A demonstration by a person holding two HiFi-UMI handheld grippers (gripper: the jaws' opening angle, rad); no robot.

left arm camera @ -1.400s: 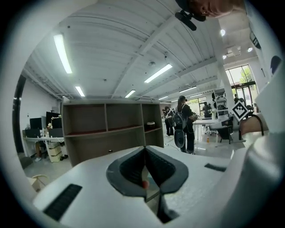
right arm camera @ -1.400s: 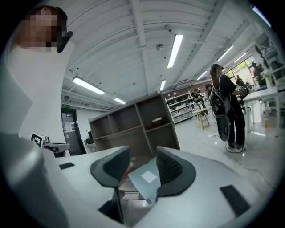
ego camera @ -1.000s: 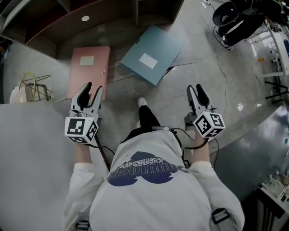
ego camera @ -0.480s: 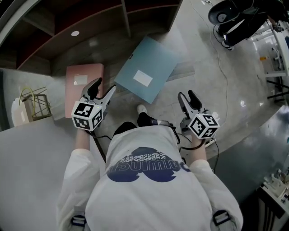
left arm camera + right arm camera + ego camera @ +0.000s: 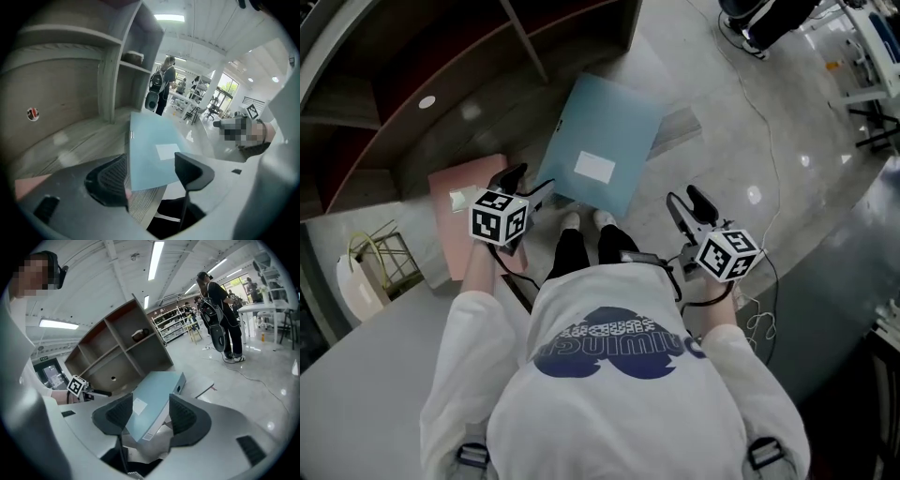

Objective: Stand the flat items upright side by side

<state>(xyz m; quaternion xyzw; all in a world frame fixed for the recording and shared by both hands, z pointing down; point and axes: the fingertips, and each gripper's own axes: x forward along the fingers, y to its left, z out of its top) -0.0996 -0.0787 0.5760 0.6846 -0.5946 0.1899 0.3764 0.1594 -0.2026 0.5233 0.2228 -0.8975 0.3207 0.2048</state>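
Head view: pink folder (image 5: 461, 220) lies flat, left of left gripper (image 5: 532, 180); jaws just opening, spread wide, pinching nothing. Blue folder (image 5: 605, 141) flat ahead of both jaws, long axis pointing away-right, bare floor (image 5: 750, 141) on its right. Right gripper (image 5: 684, 197) jaws just opened, apart, empty.

This looks like a big open lab or workshop hall. The right gripper view shows a white panelled ceiling with long strip lights (image 5: 157, 258) at the top, rows of storage racks (image 5: 176, 326) at centre, and a person (image 5: 220, 296) standing by a white table (image 5: 262, 310) at right. In the head view the polished grey floor (image 5: 806, 216) reflects the lamps, a cable (image 5: 757, 112) trails across it at upper right, and a bare wooden shelf unit (image 5: 441, 66) fills the upper left.
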